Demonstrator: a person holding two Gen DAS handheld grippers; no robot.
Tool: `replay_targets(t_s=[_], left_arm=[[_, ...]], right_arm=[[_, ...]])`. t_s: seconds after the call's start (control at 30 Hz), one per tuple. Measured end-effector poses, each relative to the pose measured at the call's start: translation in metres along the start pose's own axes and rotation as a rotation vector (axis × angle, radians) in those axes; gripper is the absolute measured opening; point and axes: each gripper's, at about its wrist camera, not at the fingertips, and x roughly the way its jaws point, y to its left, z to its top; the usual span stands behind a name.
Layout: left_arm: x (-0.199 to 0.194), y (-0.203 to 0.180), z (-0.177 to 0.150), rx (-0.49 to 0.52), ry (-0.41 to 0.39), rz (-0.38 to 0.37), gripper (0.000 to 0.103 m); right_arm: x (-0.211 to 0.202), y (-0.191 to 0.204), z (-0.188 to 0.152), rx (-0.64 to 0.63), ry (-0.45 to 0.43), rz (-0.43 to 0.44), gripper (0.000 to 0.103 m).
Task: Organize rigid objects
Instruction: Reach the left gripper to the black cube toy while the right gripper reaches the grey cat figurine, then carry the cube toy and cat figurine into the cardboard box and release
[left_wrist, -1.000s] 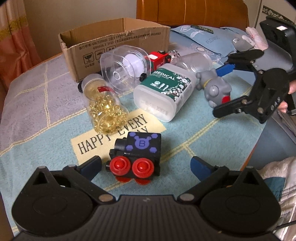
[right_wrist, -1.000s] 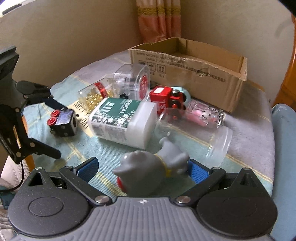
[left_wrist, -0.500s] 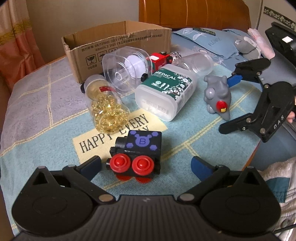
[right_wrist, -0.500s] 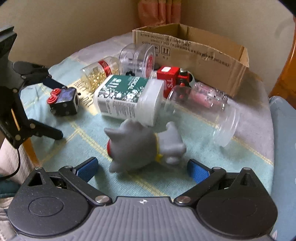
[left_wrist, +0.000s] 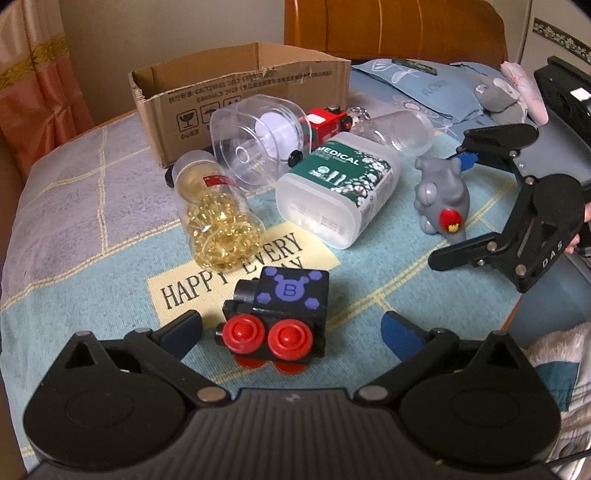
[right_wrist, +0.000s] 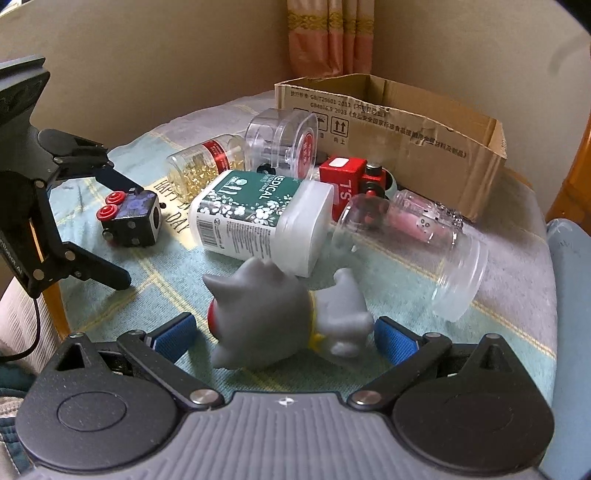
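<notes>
A black toy train with red wheels (left_wrist: 279, 314) lies between the open fingers of my left gripper (left_wrist: 291, 328); it also shows in the right wrist view (right_wrist: 131, 218). A grey rubber toy animal (right_wrist: 280, 317) lies on its side between the open fingers of my right gripper (right_wrist: 284, 338), apart from both pads; it also shows in the left wrist view (left_wrist: 441, 199). An open cardboard box (left_wrist: 240, 99) stands at the back of the cloth-covered table (left_wrist: 92, 229).
A jar of yellow capsules (left_wrist: 218, 218), a clear square jar (left_wrist: 255, 144), a white and green MEDICAL bottle (left_wrist: 340, 188), a red toy train (left_wrist: 327, 122) and a clear round jar (right_wrist: 410, 247) lie in front of the box. A bed with pillows (left_wrist: 424, 85) lies behind.
The grey toy has tipped from upright onto its side. My right gripper has pulled back a little and then come forward around it. My left gripper has hardly moved.
</notes>
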Motion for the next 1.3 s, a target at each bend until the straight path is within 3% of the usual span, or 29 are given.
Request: replay_targets(t_s=[0.17,0.4,0.5,0.7,0.87,1.3], left_arm=[[0.001,0.001,0.002,-0.005,-0.003,-0.003,0.099],[-0.005,0.007,0.003,-0.014,-0.018,0.003,0.076],[-0.006,0.009,0.004,-0.017,-0.015,0.002,0.072],[-0.008,0.007,0.006,-0.014,-0.014,0.009,0.058],[-0.009,0.007,0.007,-0.015,-0.004,0.008,0.057],[-0.033,-0.003,0.014,-0.001,0.019,-0.024,0.057]], right_arm=[[0.0,0.0,0.002,-0.004,0.008,0.005,0.103],[-0.002,0.001,0.006,-0.003,0.03,0.004,0.102],[-0.006,0.001,0.008,-0.008,0.021,0.004,0.102],[-0.007,0.002,0.012,-0.011,0.037,-0.011,0.088],[-0.01,0.002,0.015,0.0,0.05,-0.011,0.078],[-0.031,0.002,0.028,0.019,0.051,0.016,0.077]])
